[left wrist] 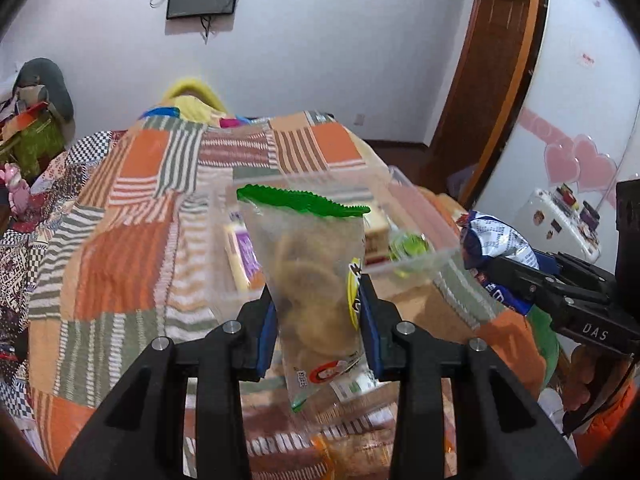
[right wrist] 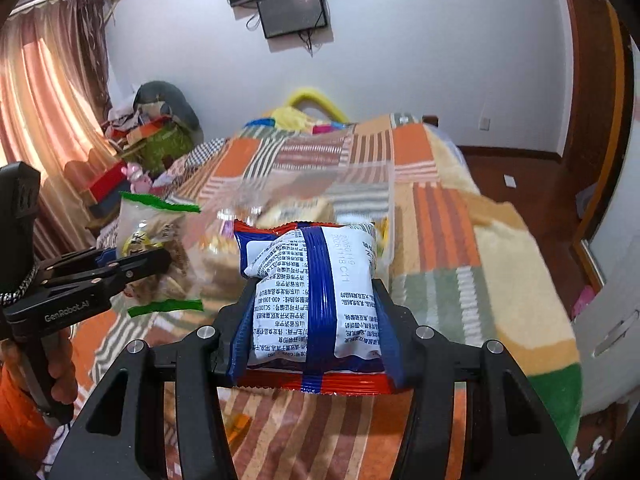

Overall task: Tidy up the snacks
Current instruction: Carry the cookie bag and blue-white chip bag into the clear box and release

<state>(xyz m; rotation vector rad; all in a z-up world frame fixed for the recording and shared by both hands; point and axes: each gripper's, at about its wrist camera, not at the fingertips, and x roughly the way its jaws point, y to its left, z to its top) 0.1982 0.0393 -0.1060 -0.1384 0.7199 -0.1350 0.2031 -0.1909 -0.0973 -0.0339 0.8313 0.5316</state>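
My left gripper [left wrist: 318, 304] is shut on a clear green-edged packet of round biscuits [left wrist: 310, 268] and holds it above the bed, in front of a clear plastic box [left wrist: 416, 208] with several snacks inside. My right gripper [right wrist: 316, 304] is shut on a blue, white and red snack packet [right wrist: 312, 296], held above the bedspread just before the same clear box [right wrist: 320, 196]. The right gripper and its packet [left wrist: 496, 248] also show at the right of the left wrist view. The left gripper with the biscuit packet [right wrist: 148, 232] shows at the left of the right wrist view.
A patchwork orange striped bedspread [left wrist: 140, 220] covers the bed. More snack packets [left wrist: 352, 448] lie on it below the left gripper. Clutter and a green bag [right wrist: 160, 144] are piled at the far left by the curtain. A wooden door [left wrist: 492, 72] and floor lie to the right.
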